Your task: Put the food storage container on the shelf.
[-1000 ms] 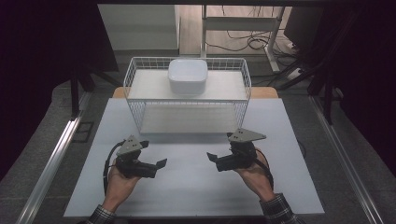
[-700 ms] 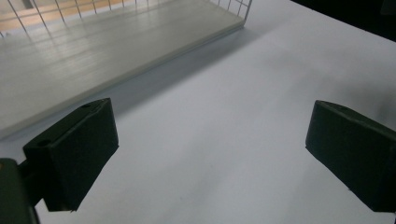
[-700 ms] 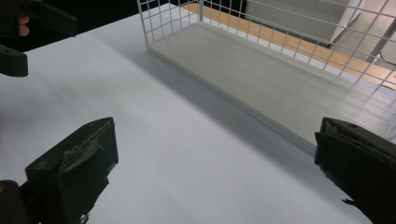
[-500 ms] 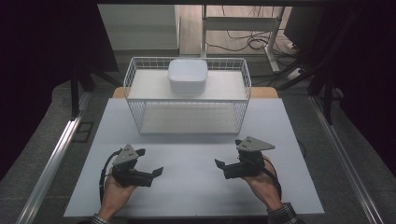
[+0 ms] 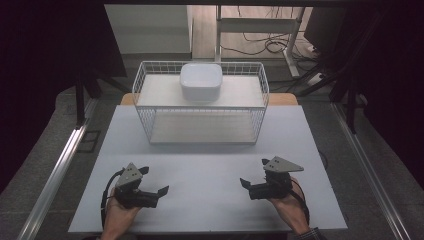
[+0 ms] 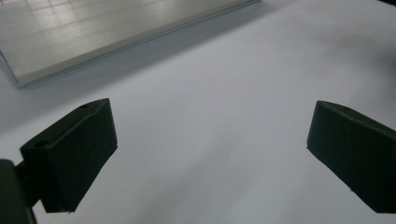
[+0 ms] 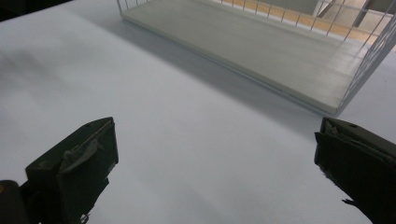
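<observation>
Over on the left, near the front edge of the white table (image 5: 210, 165), the person's left hand (image 5: 117, 212) comes in from the bottom holding the left gripper (image 5: 159, 192), jaws pointing right toward the middle of the table. From the left gripper view, that gripper (image 6: 210, 158) has its two black jaws spread wide, released, nothing between them but bare white tabletop, and the near edge of the pale board shows at the far left corner. Moving to the centre, and farther back, there's the white wire basket (image 5: 145, 85) standing on the table, its mesh walls rising around a pale board (image 5: 202, 127) laid on its floor. Up on a second pale shelf (image 5: 240, 92) across the top of the basket sits a white square bowl (image 5: 201, 81), upright, toward the far side and roughly midway along the basket. Now to the right: the person's right hand (image 5: 289, 210) holds the right gripper (image 5: 244, 184) near the front edge, jaws pointing left, well apart from the left gripper and with open table between them. In the right gripper view, this gripper (image 7: 215, 172) is also released, jaws wide and empty over the white surface, with the basket's lower board (image 7: 261, 51) and wire wall (image 7: 373, 51) ahead of it, far right.
</observation>
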A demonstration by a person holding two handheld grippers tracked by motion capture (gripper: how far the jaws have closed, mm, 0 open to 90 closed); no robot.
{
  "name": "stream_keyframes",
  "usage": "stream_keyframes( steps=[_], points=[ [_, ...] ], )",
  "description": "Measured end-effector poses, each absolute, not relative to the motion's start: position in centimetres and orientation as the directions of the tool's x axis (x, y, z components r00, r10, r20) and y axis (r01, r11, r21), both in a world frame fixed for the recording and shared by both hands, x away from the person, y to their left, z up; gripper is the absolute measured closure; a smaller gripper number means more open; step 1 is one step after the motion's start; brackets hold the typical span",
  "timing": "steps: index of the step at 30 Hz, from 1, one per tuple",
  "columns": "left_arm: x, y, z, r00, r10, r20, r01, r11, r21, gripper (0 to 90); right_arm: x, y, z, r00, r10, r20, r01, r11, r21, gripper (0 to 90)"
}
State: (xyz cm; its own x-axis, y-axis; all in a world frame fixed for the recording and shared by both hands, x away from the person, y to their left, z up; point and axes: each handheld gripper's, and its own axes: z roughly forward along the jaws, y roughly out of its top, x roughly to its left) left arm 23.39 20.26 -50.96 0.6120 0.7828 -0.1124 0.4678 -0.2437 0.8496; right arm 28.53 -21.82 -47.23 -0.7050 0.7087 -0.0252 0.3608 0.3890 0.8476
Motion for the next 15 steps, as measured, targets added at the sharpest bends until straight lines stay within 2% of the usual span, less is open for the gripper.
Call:
stream_keyframes(
  steps=[15],
  points=[
    [24.0, 19.7, -53.3, 0.592, 0.802, -0.079, 0.547, -0.328, 0.771, 0.6, 28.8, -21.8, -50.8, -0.711, 0.703, -0.017, 0.426, 0.449, 0.785, 0.0]
  ],
)
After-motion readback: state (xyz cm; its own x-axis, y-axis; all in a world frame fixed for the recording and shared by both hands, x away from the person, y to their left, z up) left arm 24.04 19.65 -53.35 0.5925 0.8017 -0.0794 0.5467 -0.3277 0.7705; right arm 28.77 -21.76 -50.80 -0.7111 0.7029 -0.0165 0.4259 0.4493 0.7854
